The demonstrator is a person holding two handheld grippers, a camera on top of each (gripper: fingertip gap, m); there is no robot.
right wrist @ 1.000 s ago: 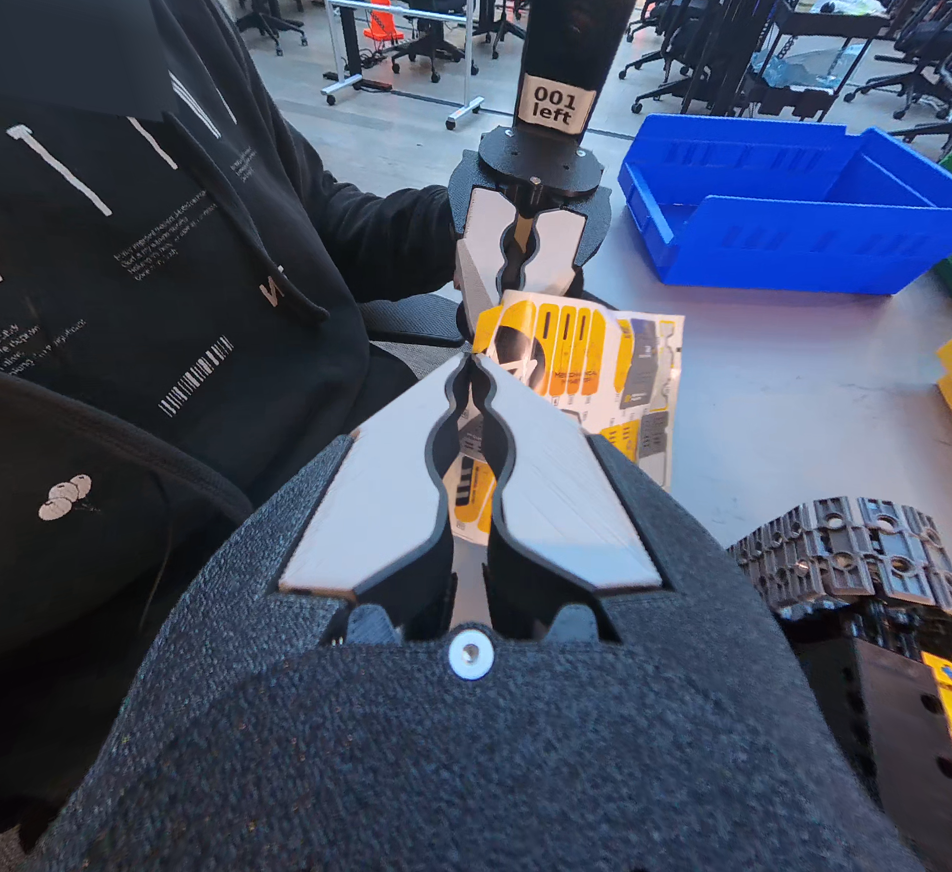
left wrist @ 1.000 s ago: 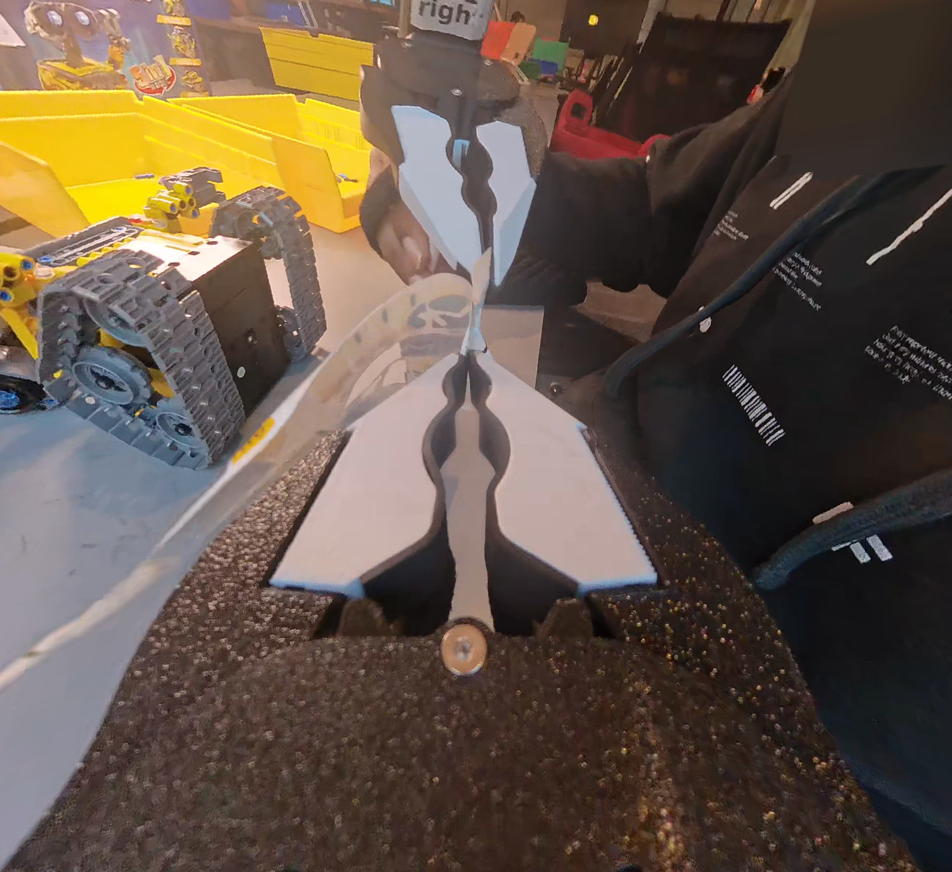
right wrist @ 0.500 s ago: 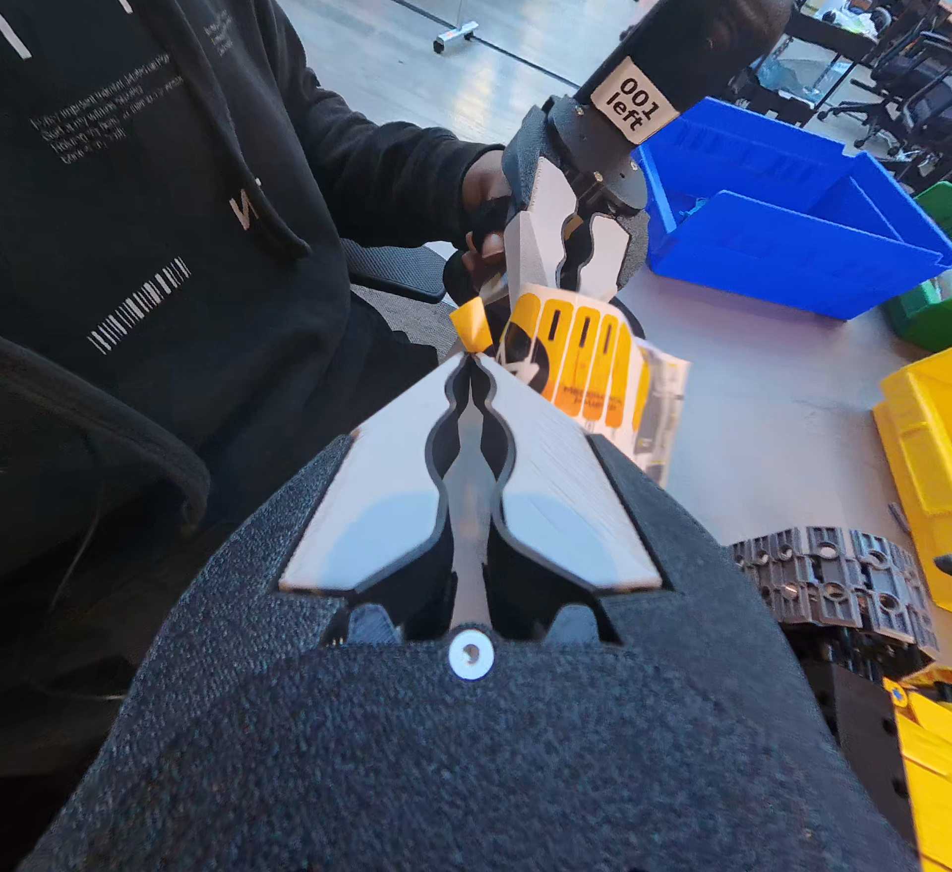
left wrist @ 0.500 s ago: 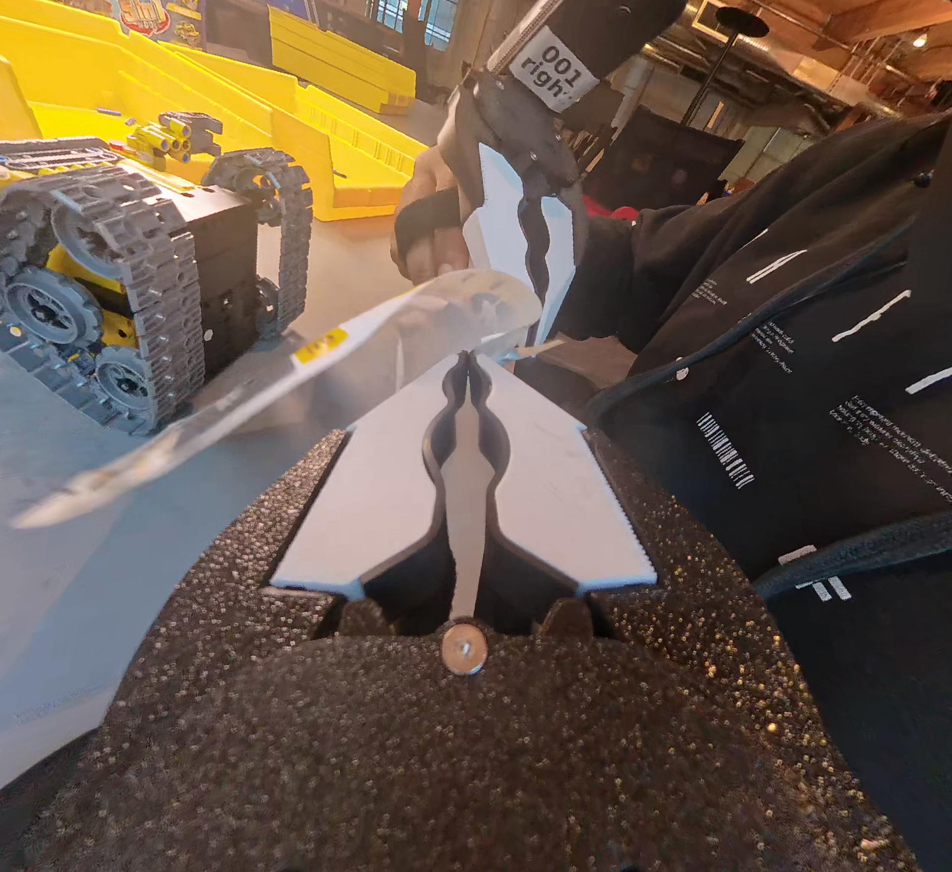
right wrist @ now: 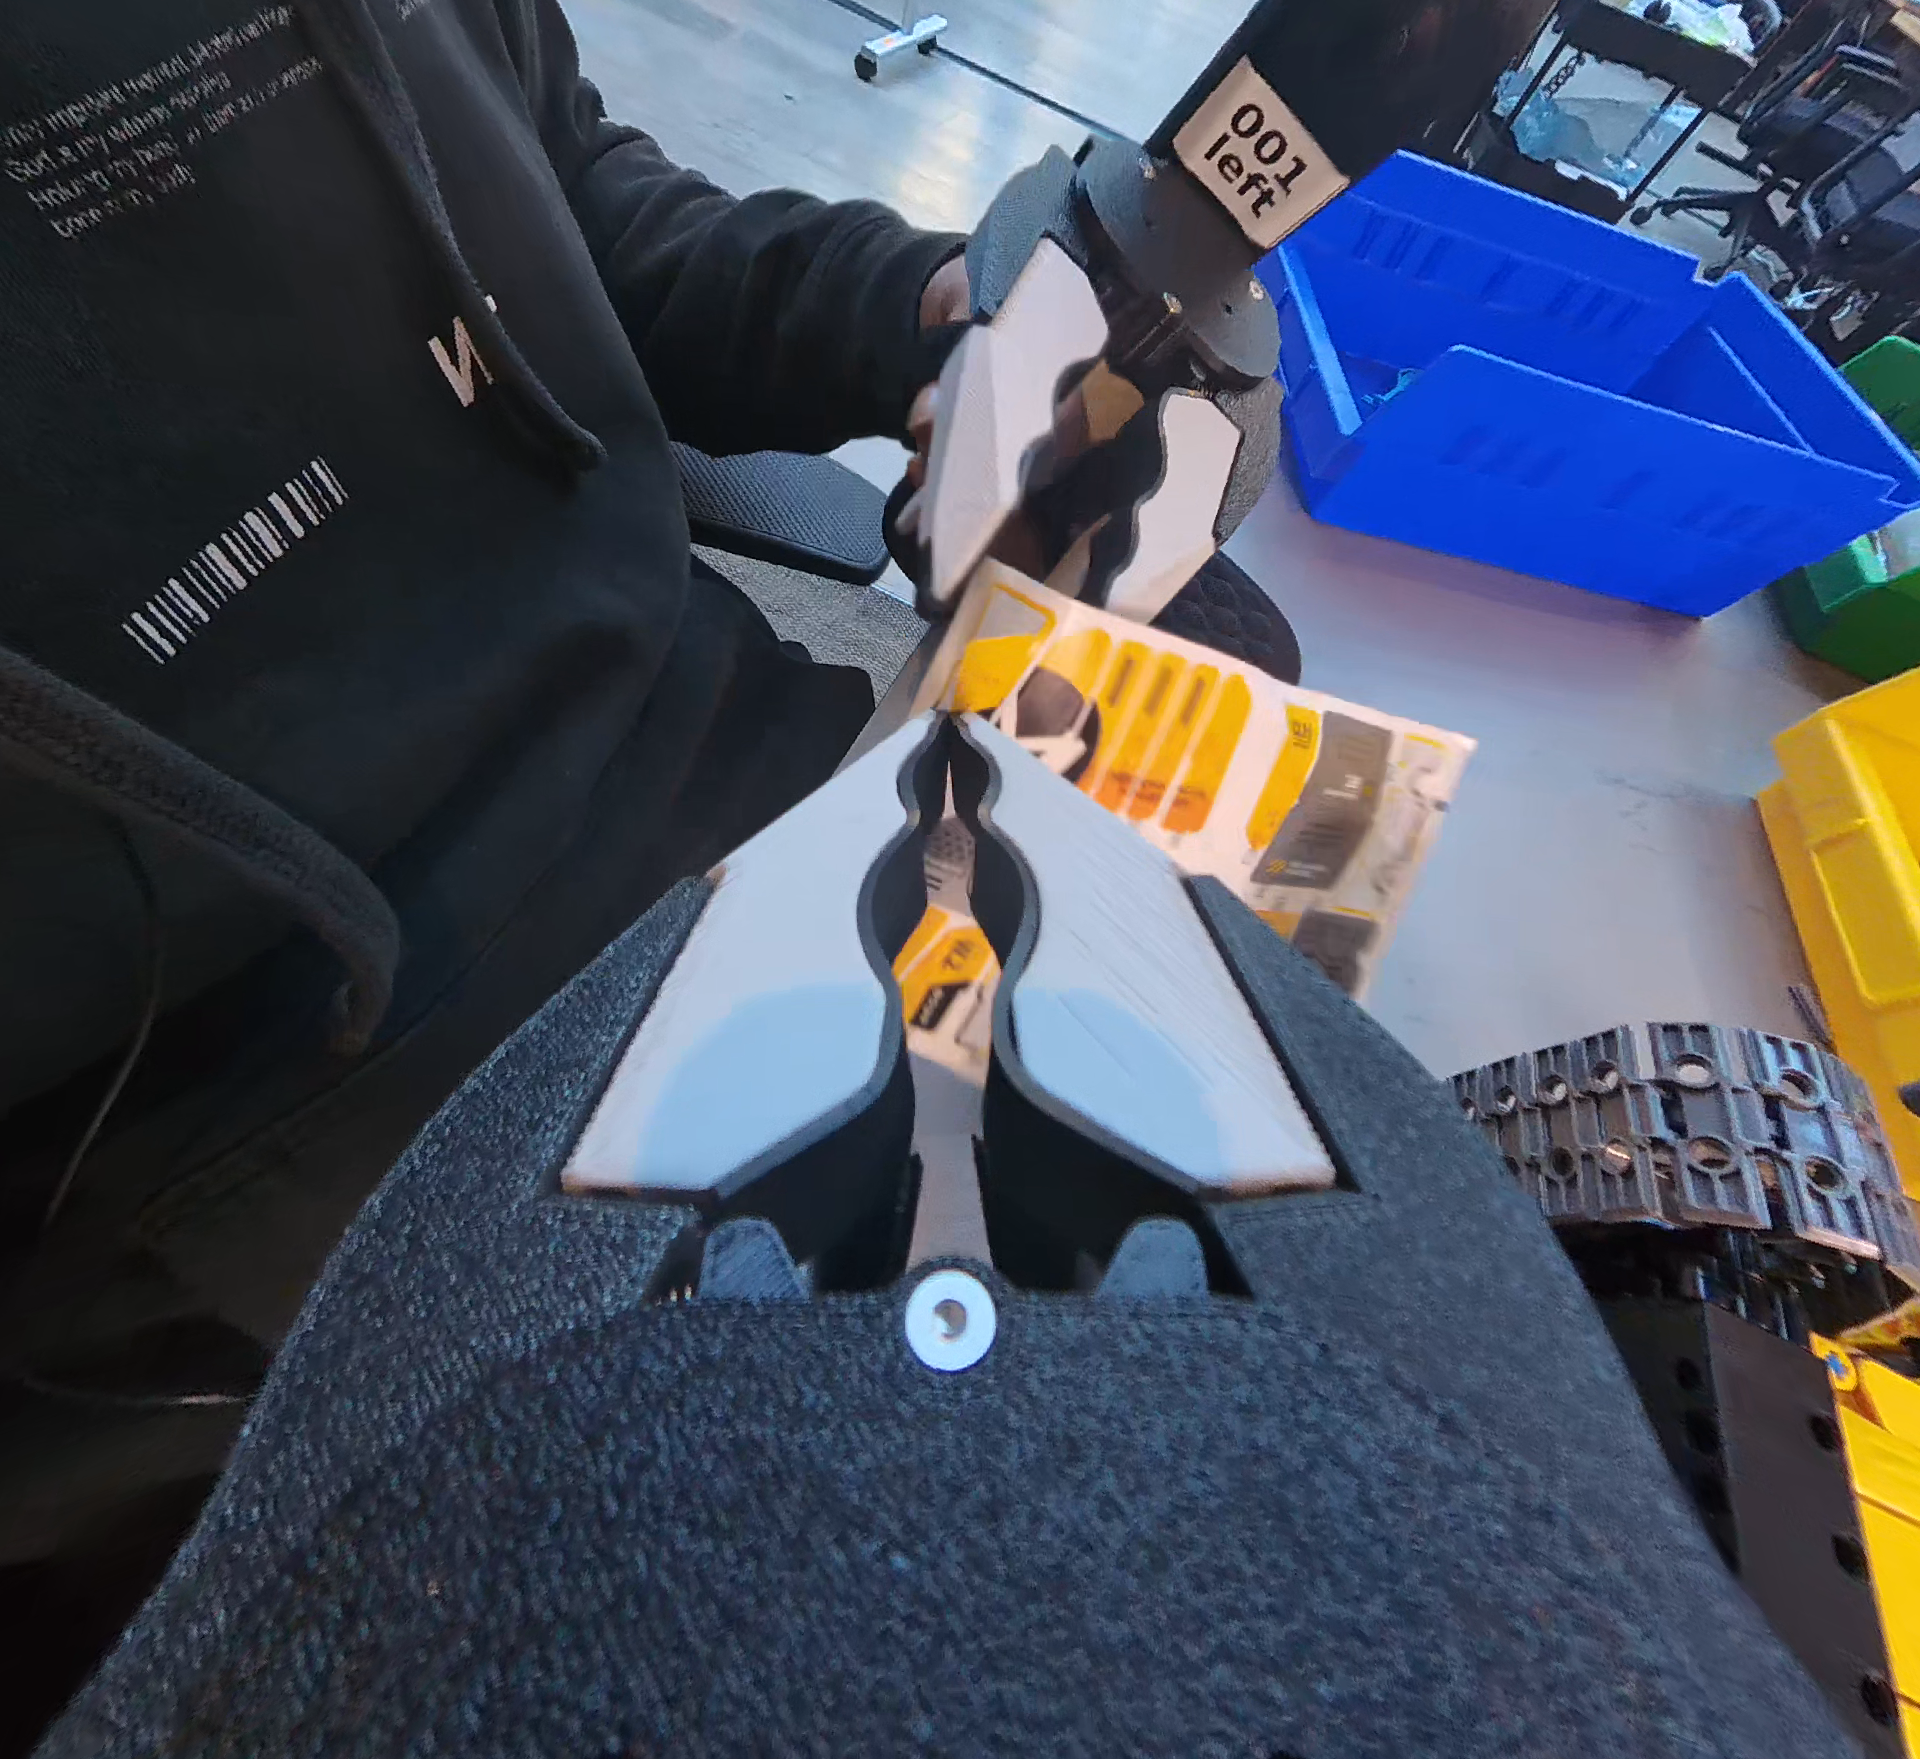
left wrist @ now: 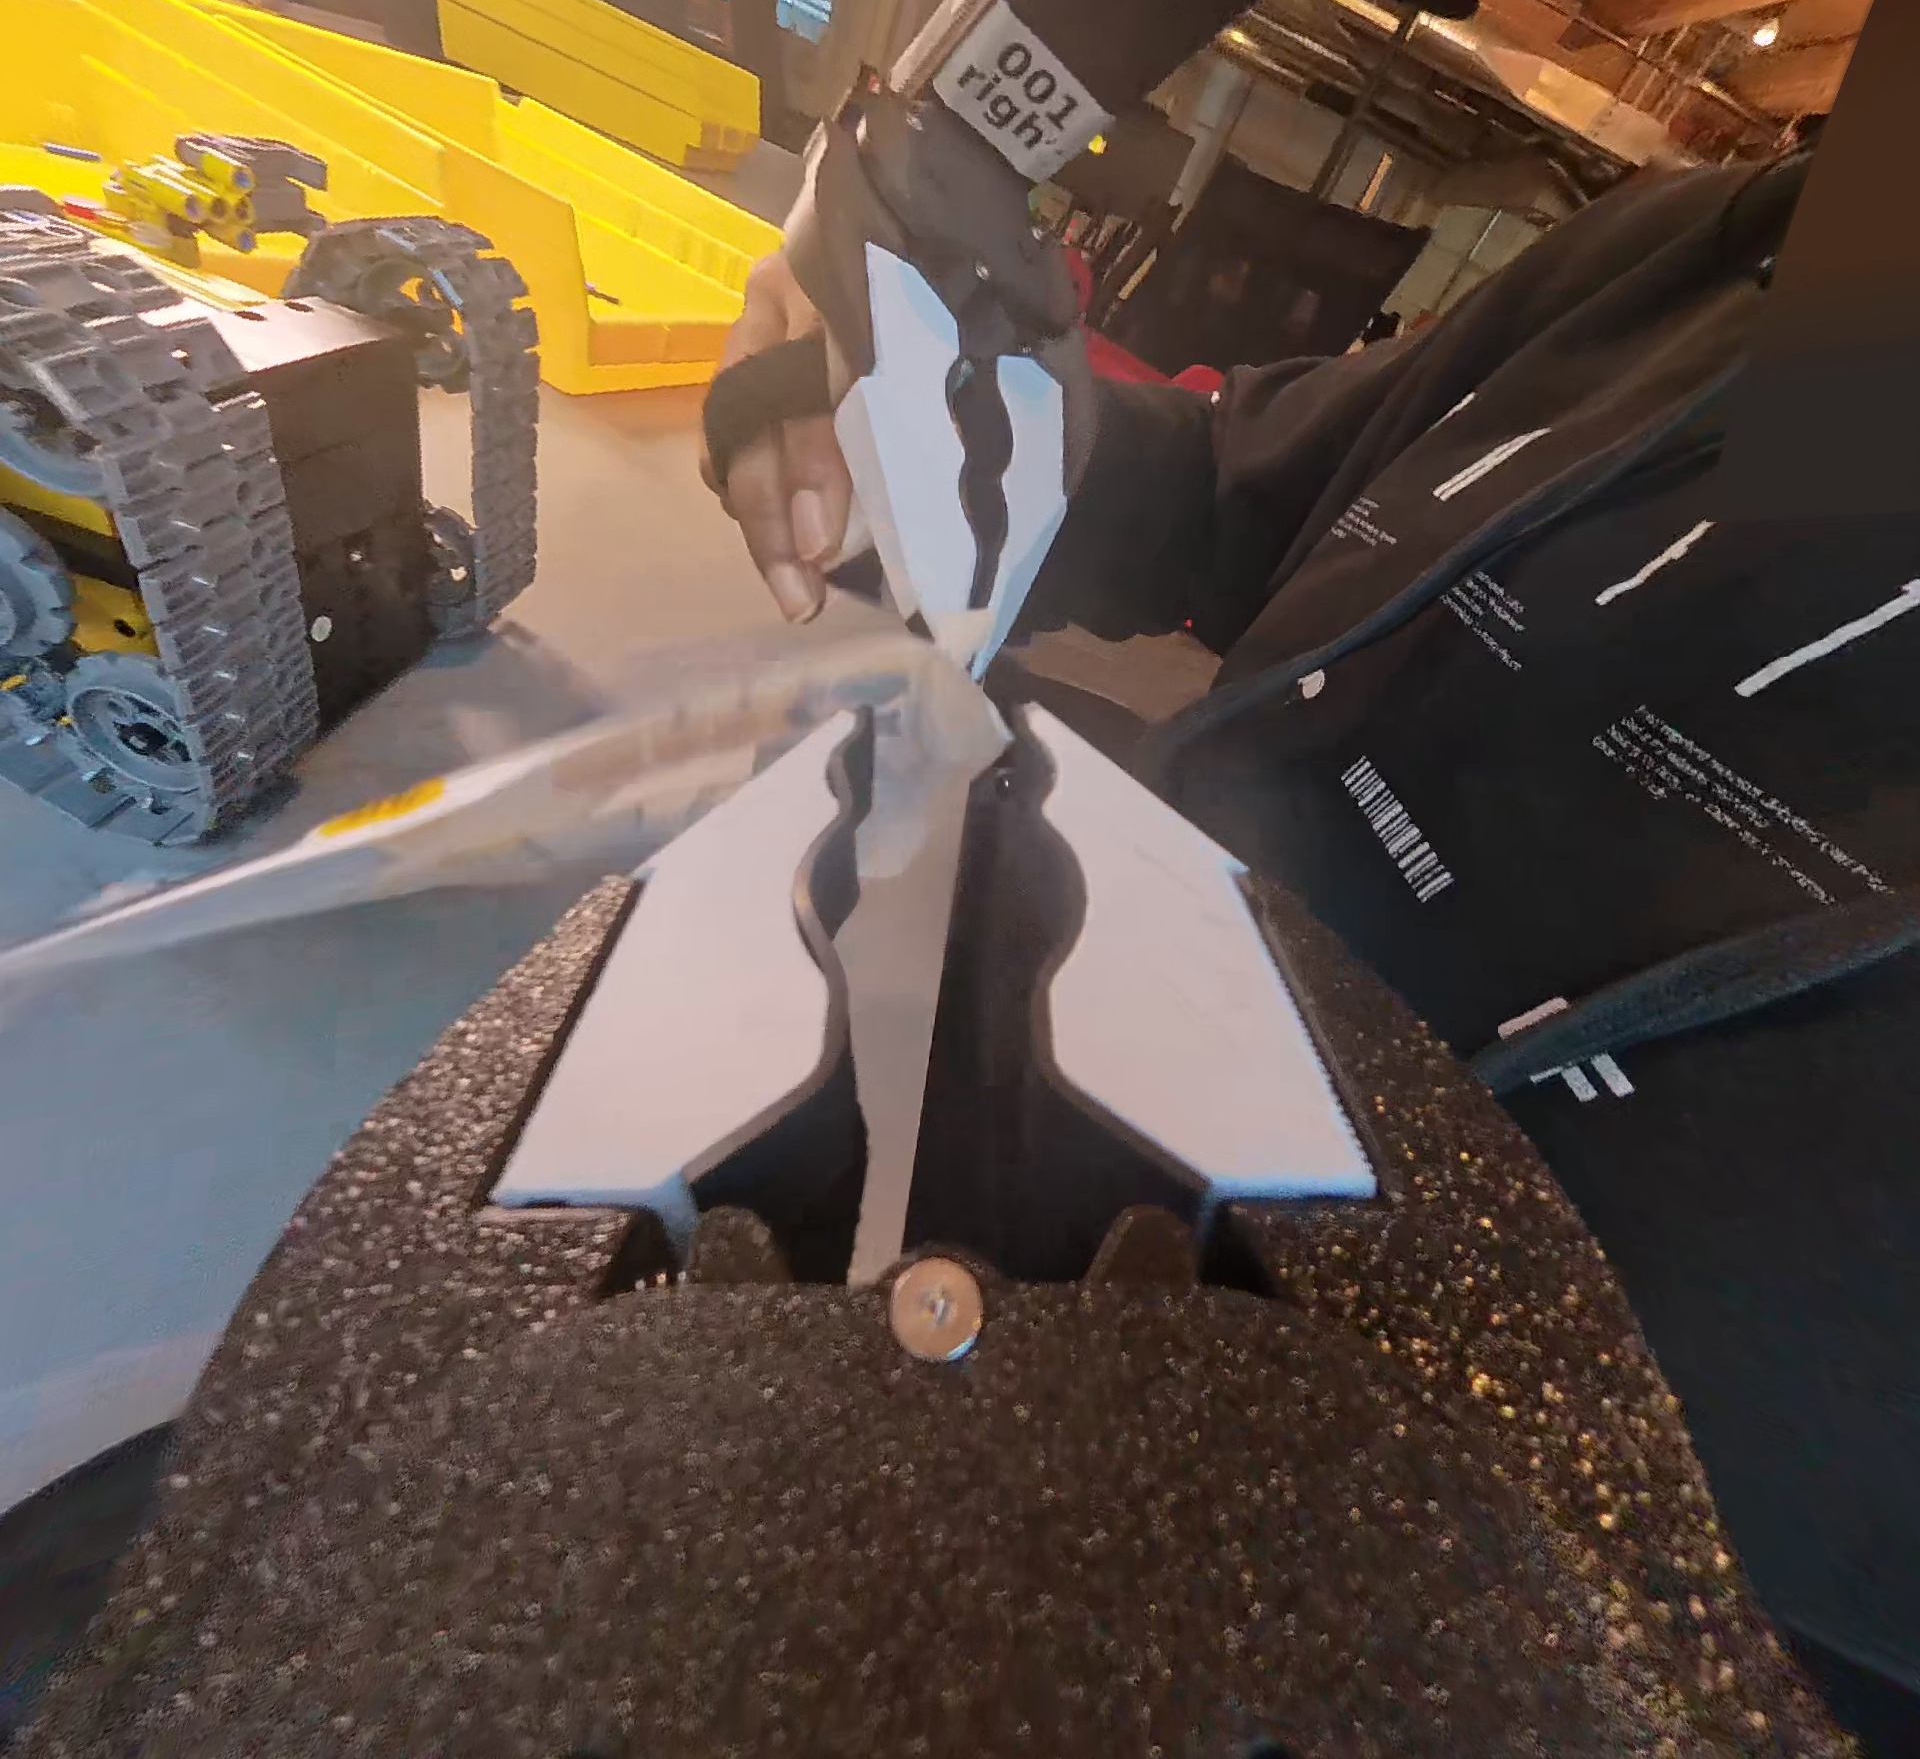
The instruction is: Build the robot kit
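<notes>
Blue bin (right wrist: 1558, 462): stands on the grey worktop (right wrist: 1579, 878), far side; too hard to tell what lies inside.
Green bin (right wrist: 1860, 608): sits just beside the blue bin; inside not in view.
Yellow bins (left wrist: 499, 182): at least two in the left wrist view, with a few small bits in the near one; one more yellow bin (right wrist: 1849, 878) at the right edge of the right wrist view.
Counts: two claws, one sticker sheet, one toy robot, one blue bin, one green bin.
Sticker sheet (right wrist: 1195, 753): held up over the near edge of the worktop, with yellow and grey stickers on it; long side runs from the claw tips out to the right in the right wrist view, printed side up. Blurred in the left wrist view.
Right claw (right wrist: 948, 727): tips pressed tight on the near corner of the sticker sheet.
Left claw (left wrist: 940, 722): tips a little apart, a narrow gap, with the sheet's edge lying in it.
Hand (left wrist: 779, 483): grips the right claw's handle.
Toy robot (left wrist: 208, 504): black and yellow with grey tracks; stands on the worktop, near the sheet but not touching it.
</notes>
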